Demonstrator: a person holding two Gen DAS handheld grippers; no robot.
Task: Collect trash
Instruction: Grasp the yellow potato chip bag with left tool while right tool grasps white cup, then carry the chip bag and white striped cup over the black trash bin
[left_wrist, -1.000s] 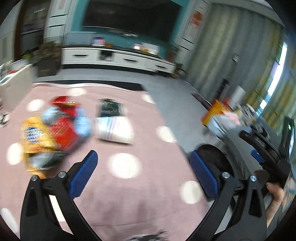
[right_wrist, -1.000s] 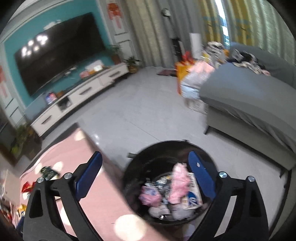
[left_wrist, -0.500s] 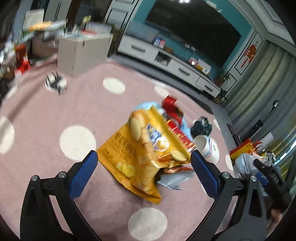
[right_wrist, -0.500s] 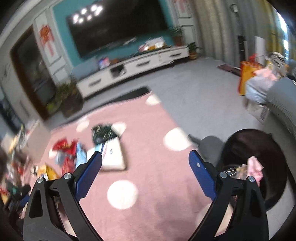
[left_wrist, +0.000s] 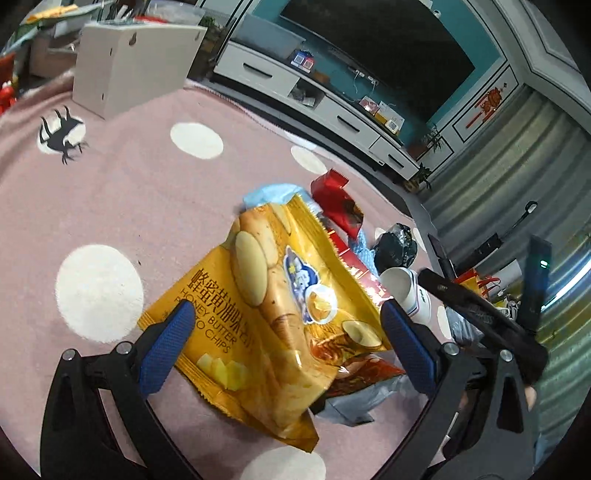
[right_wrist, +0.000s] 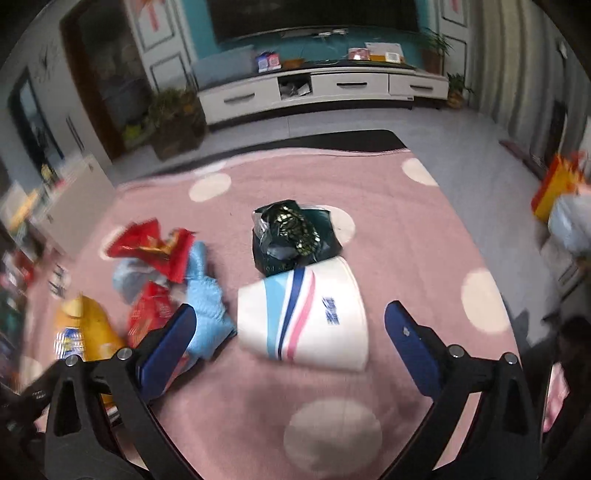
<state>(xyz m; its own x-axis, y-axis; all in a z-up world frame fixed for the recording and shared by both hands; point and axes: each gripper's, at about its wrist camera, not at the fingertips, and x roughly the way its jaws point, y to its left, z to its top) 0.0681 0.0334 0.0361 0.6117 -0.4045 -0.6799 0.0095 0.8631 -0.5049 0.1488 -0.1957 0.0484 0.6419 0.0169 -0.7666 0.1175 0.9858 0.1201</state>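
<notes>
A yellow chip bag (left_wrist: 266, 314) lies on the pink dotted rug (left_wrist: 147, 192), on top of red wrappers (left_wrist: 338, 206) and a light blue wrapper (left_wrist: 269, 192). My left gripper (left_wrist: 284, 332) hangs open just over the bag, a finger at each side of it. A white paper cup (right_wrist: 303, 317) lies on its side by a dark green bag (right_wrist: 291, 236). My right gripper (right_wrist: 288, 332) is over the cup with its jaws opening wide; the pads do not touch it. The right gripper (left_wrist: 480, 314) also shows at the right of the left wrist view.
A white box (left_wrist: 122, 62) stands on the rug's far left. A white TV cabinet (right_wrist: 332, 88) and a potted plant (right_wrist: 177, 125) line the far wall. An orange bag (right_wrist: 554, 188) sits on the grey floor at right. More red wrappers (right_wrist: 151, 243) lie left of the cup.
Both views swung onto the trash pile. The left gripper came down close over the chip bag. The right gripper left the black bin and now faces the paper cup.
</notes>
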